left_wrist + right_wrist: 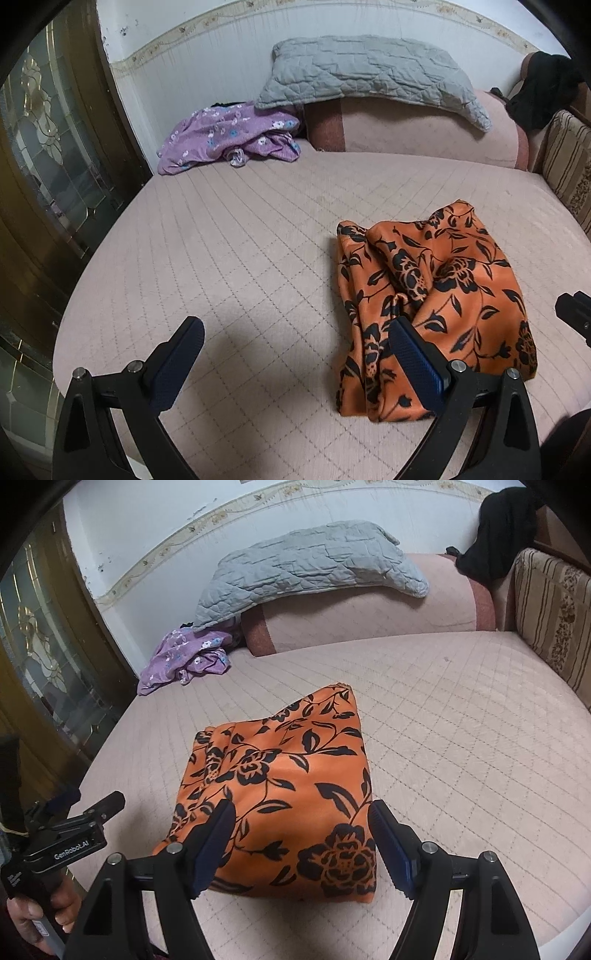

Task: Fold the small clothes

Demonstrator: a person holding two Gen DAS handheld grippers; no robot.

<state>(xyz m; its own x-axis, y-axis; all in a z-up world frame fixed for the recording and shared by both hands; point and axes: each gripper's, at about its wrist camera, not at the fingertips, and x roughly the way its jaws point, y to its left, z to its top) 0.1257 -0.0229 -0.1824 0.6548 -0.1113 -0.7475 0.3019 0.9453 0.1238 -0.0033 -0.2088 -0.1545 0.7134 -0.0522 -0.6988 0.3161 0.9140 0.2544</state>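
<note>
An orange garment with a black flower print (436, 299) lies folded into a rough rectangle on the pink quilted bed (240, 240). It also shows in the right wrist view (288, 794). My left gripper (295, 328) is open and empty, hovering above the bed just left of the garment. My right gripper (301, 812) is open and empty, above the garment's near edge, jaws spread about its width. The left gripper also shows in the right wrist view (92, 812), at the left.
A crumpled purple floral garment (229, 136) lies at the bed's far left corner. A grey quilted pillow (369, 70) rests on a pink bolster (424, 129) by the wall. A striped cushion (554, 616) and dark clothing (498, 528) are at right. A glass door (48, 147) stands left.
</note>
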